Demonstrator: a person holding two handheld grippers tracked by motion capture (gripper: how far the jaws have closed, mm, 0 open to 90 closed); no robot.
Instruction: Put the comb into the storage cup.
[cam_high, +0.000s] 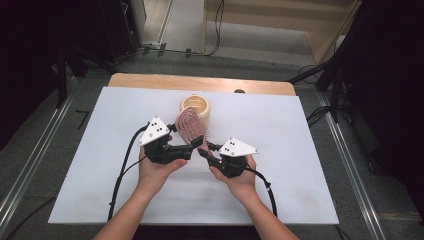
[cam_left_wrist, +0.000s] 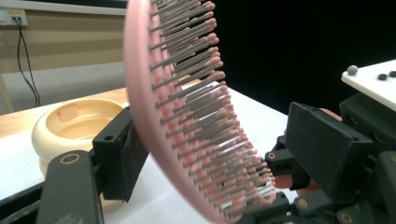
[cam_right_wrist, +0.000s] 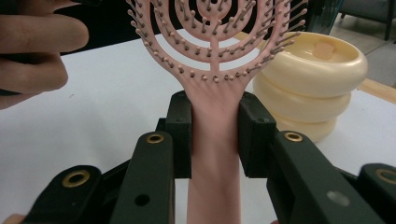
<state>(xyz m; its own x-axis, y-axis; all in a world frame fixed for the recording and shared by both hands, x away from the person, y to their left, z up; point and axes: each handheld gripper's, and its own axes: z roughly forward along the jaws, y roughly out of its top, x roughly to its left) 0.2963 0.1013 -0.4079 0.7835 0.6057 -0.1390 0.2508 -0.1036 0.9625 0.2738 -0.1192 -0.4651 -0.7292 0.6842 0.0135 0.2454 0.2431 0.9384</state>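
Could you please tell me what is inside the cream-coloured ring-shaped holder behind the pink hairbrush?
The cream ribbed holder shows a smooth hollow with one pale orange patch on its inner wall. The pink plastic hairbrush and a black finger cover its near side; its bottom is hidden.

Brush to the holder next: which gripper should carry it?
Probably right. The right gripper is shut on the pink hairbrush at its handle; the left gripper only straddles the head, not gripping. The cream holder stands just beyond.

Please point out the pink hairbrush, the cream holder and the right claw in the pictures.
pink hairbrush (cam_right_wrist: 212, 140), right gripper view, on its handle.
cream holder (cam_right_wrist: 310, 74), right gripper view, on its top ring.
right claw (cam_right_wrist: 215, 133), right gripper view, midway between its fingertips, shut on the handle.
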